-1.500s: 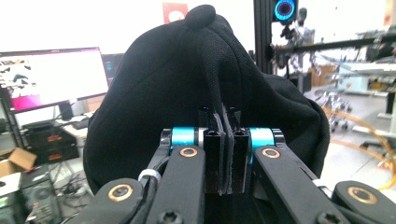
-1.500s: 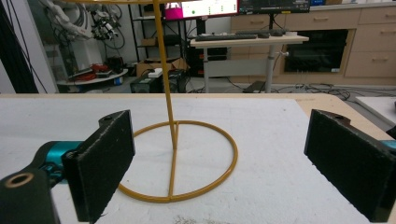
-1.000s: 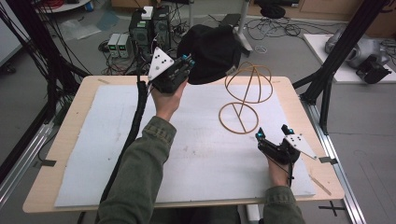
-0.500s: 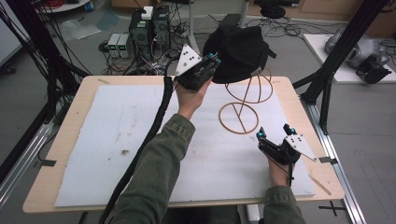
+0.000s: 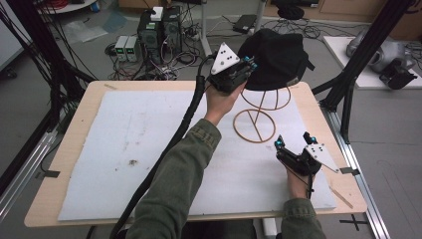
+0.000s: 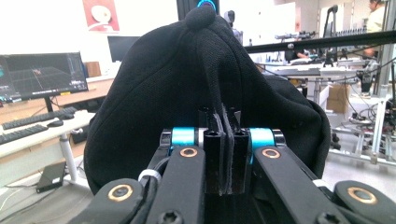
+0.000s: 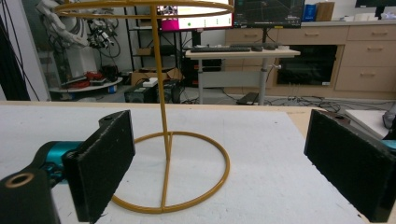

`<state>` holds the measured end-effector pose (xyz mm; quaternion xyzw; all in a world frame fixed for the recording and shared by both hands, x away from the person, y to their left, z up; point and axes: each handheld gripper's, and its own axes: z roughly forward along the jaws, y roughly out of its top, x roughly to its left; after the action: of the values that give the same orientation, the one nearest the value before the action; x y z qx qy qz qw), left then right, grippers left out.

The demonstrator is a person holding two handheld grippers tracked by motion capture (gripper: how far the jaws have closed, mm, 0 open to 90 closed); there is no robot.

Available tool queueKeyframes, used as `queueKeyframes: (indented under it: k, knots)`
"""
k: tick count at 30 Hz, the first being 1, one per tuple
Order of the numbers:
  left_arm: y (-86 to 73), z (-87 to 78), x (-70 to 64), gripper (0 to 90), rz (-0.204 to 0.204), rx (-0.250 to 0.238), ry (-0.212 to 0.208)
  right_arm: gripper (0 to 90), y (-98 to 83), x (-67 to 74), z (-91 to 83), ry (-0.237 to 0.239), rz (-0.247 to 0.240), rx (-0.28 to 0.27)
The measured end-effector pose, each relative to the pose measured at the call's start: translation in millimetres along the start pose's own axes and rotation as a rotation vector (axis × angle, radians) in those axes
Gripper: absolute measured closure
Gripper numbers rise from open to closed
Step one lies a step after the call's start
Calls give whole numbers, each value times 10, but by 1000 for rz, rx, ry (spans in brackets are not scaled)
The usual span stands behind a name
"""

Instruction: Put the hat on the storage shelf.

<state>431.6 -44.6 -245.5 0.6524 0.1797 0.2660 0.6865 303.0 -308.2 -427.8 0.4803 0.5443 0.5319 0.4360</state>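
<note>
A black cap [image 5: 273, 59] hangs from my left gripper [image 5: 247, 64], which is shut on a fold of its fabric at the back of the table. In the left gripper view the cap [image 6: 187, 93] bulges up behind the jaws, and the left gripper [image 6: 223, 116] pinches the cloth between its pads. The cap sits over the upper ring of a yellow wire stand [image 5: 255, 126], hiding part of that ring. My right gripper [image 5: 293, 140] rests low at the front right, open and holding nothing. In its own view the right gripper [image 7: 219, 140] faces the stand [image 7: 162, 93].
A white foam sheet [image 5: 124, 149] covers the wooden table [image 5: 79, 114]. Black frame posts stand at the left [image 5: 54, 74] and right [image 5: 348, 84]. Computers and cables [image 5: 159, 30] lie on the floor behind. The left gripper's thick cable [image 5: 189, 119] trails along the forearm.
My left gripper has carried the cap to the right, from beside the stand to over its upper ring. The right gripper has stayed where it was.
</note>
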Motion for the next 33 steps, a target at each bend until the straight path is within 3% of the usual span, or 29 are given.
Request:
queueKeyframes:
  k: [4, 8, 14, 19, 24, 27, 29, 33]
  knots:
    - [-20, 37, 0, 882, -7, 46, -19, 78, 0, 2, 2, -1, 1, 0]
    - [-63, 135, 22, 881, -32, 140, -50, 78, -2, 8, 4, 5, 6, 4]
    - [-183, 257, 3, 881, -42, 229, -66, 78, 1, 5, 3, 8, 3, -3]
    - [-192, 265, 6, 879, -59, 254, -72, 78, 3, -12, -6, 14, 36, 0]
    - [-189, 261, 33, 877, -70, 303, -89, 78, 2, -6, 0, 11, 33, -2]
    - [-207, 272, 34, 861, -86, 298, -88, 78, 3, 7, 2, 16, 30, -2]
    - [-223, 288, 13, 846, -75, 297, -83, 78, 3, 8, 0, 15, 33, -1]
    - [-276, 315, -26, 753, -87, 293, -77, 78, 8, -6, -8, 14, 39, -9]
